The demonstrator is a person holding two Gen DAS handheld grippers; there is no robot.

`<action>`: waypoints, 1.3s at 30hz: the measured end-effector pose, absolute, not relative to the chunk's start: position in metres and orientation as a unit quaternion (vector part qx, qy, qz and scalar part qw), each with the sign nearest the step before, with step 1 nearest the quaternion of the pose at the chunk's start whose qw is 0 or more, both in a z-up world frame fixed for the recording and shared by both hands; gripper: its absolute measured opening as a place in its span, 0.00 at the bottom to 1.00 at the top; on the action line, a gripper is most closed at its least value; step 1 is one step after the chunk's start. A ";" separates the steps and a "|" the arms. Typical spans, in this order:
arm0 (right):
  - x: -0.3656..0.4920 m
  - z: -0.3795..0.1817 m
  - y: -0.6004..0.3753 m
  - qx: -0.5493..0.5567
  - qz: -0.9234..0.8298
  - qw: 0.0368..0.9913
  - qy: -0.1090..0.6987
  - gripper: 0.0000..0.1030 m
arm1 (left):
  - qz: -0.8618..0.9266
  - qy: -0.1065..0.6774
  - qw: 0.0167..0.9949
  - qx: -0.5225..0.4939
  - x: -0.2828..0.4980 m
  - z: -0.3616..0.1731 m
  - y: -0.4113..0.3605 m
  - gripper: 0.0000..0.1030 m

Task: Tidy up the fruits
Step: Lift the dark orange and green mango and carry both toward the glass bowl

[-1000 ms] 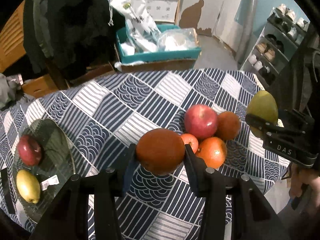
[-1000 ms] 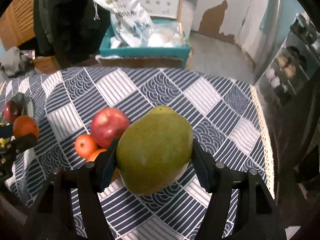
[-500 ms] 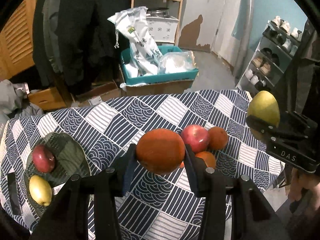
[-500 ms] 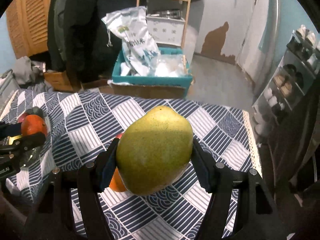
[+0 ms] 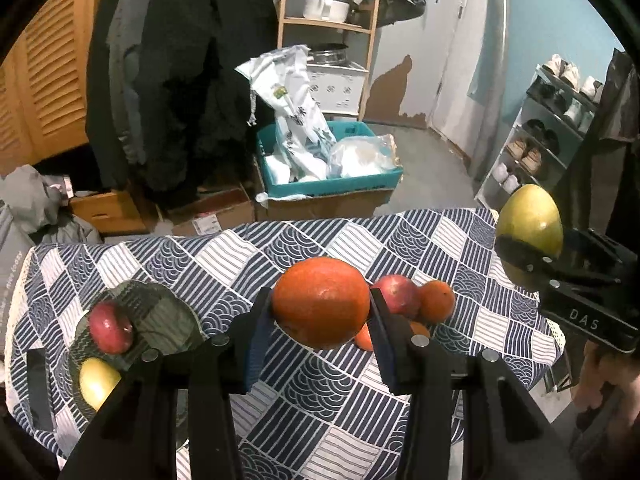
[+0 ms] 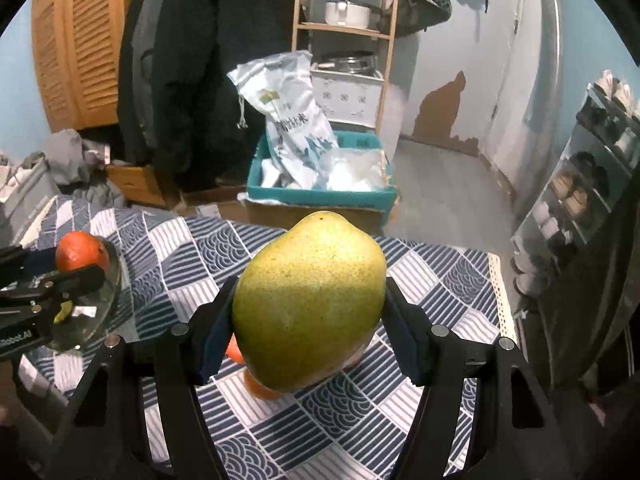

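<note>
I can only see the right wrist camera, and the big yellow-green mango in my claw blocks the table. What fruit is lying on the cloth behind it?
Observer: The left wrist view shows a round red apple and a small orange touching each other on the blue-and-white patterned tablecloth.
Operator: What's on the glass plate? The other claw covers most of it for me.
Observer: A dark red apple and a yellow fruit sit on the clear glass plate.
Operator: How is the left claw holding its fruit?
Observer: The left claw is shut on a large round orange, with one pad on each side, up off the cloth.
</note>
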State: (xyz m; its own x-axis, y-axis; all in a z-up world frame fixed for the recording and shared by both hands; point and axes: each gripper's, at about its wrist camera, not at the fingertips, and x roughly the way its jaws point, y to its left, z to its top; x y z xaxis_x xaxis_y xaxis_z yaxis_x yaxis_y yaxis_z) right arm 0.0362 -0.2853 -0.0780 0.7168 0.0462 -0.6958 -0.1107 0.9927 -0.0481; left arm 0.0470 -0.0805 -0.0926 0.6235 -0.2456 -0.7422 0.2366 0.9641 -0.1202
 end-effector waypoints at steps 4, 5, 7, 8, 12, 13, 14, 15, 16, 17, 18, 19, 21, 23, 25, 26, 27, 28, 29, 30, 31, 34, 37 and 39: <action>0.037 -0.071 -0.276 -0.045 0.050 0.929 0.365 0.67 | -0.123 0.408 0.905 -0.008 0.046 -0.089 -0.070 0.46; 0.038 -0.070 -0.273 -0.045 0.052 0.929 0.364 0.67 | -0.122 0.407 0.905 -0.010 0.046 -0.088 -0.067 0.46; 0.039 -0.068 -0.268 -0.046 0.057 0.929 0.362 0.67 | -0.117 0.404 0.907 -0.013 0.045 -0.087 -0.062 0.46; 0.039 -0.067 -0.267 -0.046 0.059 0.929 0.361 0.67 | -0.114 0.403 0.908 -0.013 0.044 -0.086 -0.059 0.46; 0.042 -0.066 -0.254 -0.051 0.068 0.929 0.361 0.67 | -0.106 0.401 0.910 -0.020 0.043 -0.085 -0.047 0.46; 0.043 -0.066 -0.250 -0.052 0.071 0.929 0.360 0.67 | -0.104 0.401 0.910 -0.022 0.042 -0.084 -0.044 0.46; 0.044 -0.065 -0.247 -0.052 0.073 0.929 0.359 0.67 | -0.101 0.400 0.910 -0.023 0.042 -0.084 -0.041 0.46; 0.045 -0.066 -0.243 -0.054 0.076 0.929 0.359 0.67 | -0.099 0.400 0.911 -0.026 0.042 -0.084 -0.037 0.46; 0.046 -0.066 -0.239 -0.056 0.079 0.928 0.360 0.67 | -0.098 0.400 0.911 -0.027 0.042 -0.084 -0.035 0.46; 0.048 -0.065 -0.235 -0.057 0.082 0.928 0.359 0.67 | -0.095 0.400 0.911 -0.030 0.041 -0.084 -0.031 0.46; 0.049 -0.065 -0.232 -0.058 0.085 0.928 0.359 0.67 | -0.093 0.400 0.911 -0.031 0.041 -0.084 -0.028 0.46; 0.051 -0.066 -0.226 -0.060 0.088 0.927 0.361 0.67 | -0.091 0.400 0.911 -0.032 0.041 -0.084 -0.026 0.46; 0.053 -0.066 -0.220 -0.060 0.093 0.926 0.361 0.67 | -0.084 0.400 0.912 -0.035 0.041 -0.085 -0.019 0.46; 0.056 -0.065 -0.210 -0.060 0.100 0.925 0.362 0.67 | -0.078 0.399 0.913 -0.040 0.041 -0.085 -0.011 0.46; 0.058 -0.065 -0.202 -0.060 0.106 0.924 0.362 0.67 | -0.071 0.400 0.913 -0.045 0.041 -0.087 -0.003 0.46; 0.059 -0.066 -0.198 -0.061 0.110 0.924 0.362 0.67 | -0.067 0.401 0.912 -0.048 0.041 -0.088 0.001 0.46; 0.061 -0.066 -0.194 -0.061 0.113 0.923 0.363 0.67 | -0.065 0.402 0.912 -0.050 0.041 -0.089 0.004 0.46; 0.062 -0.066 -0.190 -0.060 0.116 0.922 0.364 0.67 | -0.062 0.402 0.912 -0.051 0.041 -0.090 0.008 0.46; 0.064 -0.067 -0.185 -0.059 0.121 0.921 0.365 0.67 | -0.058 0.403 0.912 -0.052 0.041 -0.092 0.011 0.46; 0.065 -0.068 -0.180 -0.059 0.125 0.920 0.365 0.67 | -0.054 0.404 0.912 -0.052 0.041 -0.093 0.015 0.45; 0.066 -0.069 -0.176 -0.061 0.128 0.920 0.366 0.67 | -0.051 0.405 0.911 -0.052 0.041 -0.094 0.019 0.46; 0.069 -0.071 -0.162 -0.067 0.137 0.917 0.369 0.67 | -0.040 0.409 0.910 -0.055 0.041 -0.099 0.029 0.46; 0.071 -0.073 -0.149 -0.070 0.149 0.914 0.372 0.67 | -0.029 0.413 0.908 -0.062 0.042 -0.103 0.041 0.46; 0.073 -0.074 -0.138 -0.073 0.156 0.912 0.373 0.67 | -0.022 0.415 0.907 -0.065 0.042 -0.106 0.048 0.46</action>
State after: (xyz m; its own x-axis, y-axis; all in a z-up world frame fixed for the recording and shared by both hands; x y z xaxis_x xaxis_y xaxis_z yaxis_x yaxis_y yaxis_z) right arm 0.0734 -0.1380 -0.0745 0.6731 0.2302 -0.7028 -0.3385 0.9408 -0.0160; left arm 0.0422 0.0478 -0.1057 0.6544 -0.0936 -0.7504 -0.0138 0.9907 -0.1356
